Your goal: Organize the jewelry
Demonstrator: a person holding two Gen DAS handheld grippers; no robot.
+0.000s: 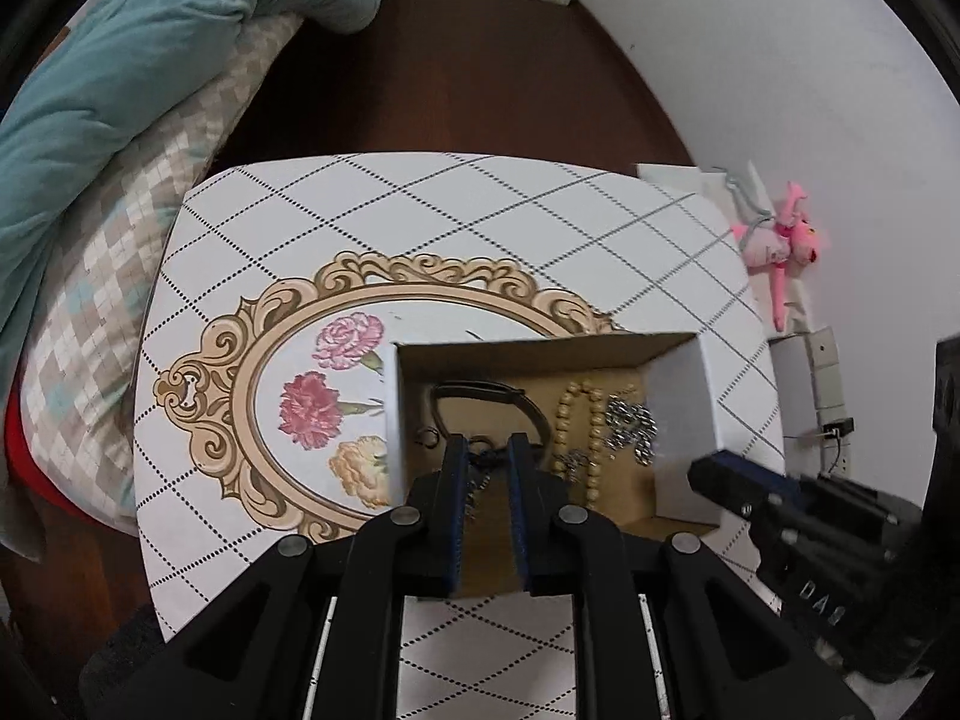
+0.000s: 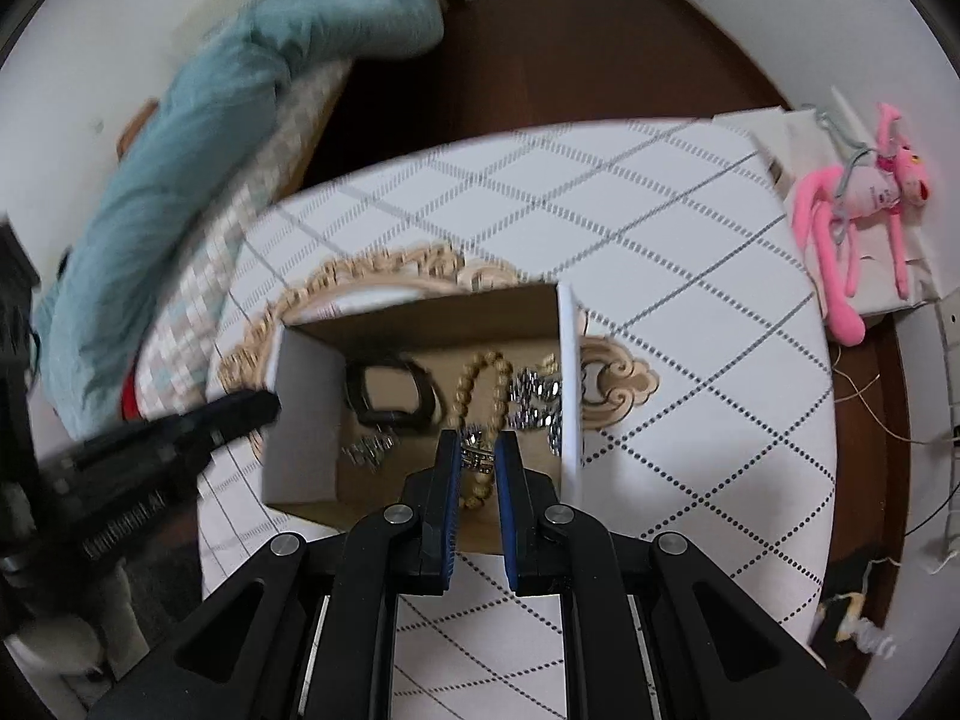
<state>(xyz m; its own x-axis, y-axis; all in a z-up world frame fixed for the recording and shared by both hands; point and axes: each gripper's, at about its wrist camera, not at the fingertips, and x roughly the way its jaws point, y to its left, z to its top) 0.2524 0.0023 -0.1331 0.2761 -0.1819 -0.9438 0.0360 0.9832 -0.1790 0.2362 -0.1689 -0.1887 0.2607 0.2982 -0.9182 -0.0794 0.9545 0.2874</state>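
1. Left wrist view: my left claw (image 1: 487, 450) hangs over the near part of the cardboard box (image 1: 684, 402), fingers parted by a narrow gap. A dark cord with a small ring (image 1: 480, 450) lies between the tips; I cannot tell whether it is gripped. Ahead of the tips sits a black band (image 1: 492, 391); to their right, the wooden bead bracelet (image 1: 591, 420), then the silver chain (image 1: 630, 426). My right claw (image 1: 720, 474) shows at the lower right, outside the box wall. The box stands on a patterned table (image 1: 420, 210).

2. Right wrist view: my right claw (image 2: 477, 456) is over the same box (image 2: 306, 414), fingers slightly apart, a silver piece (image 2: 478, 457) between the tips; contact unclear. The bead bracelet (image 2: 480, 372) lies just ahead, the black band (image 2: 390, 396) ahead-left, the silver chain (image 2: 537, 399) ahead-right. The left claw (image 2: 252, 408) shows blurred at the left.
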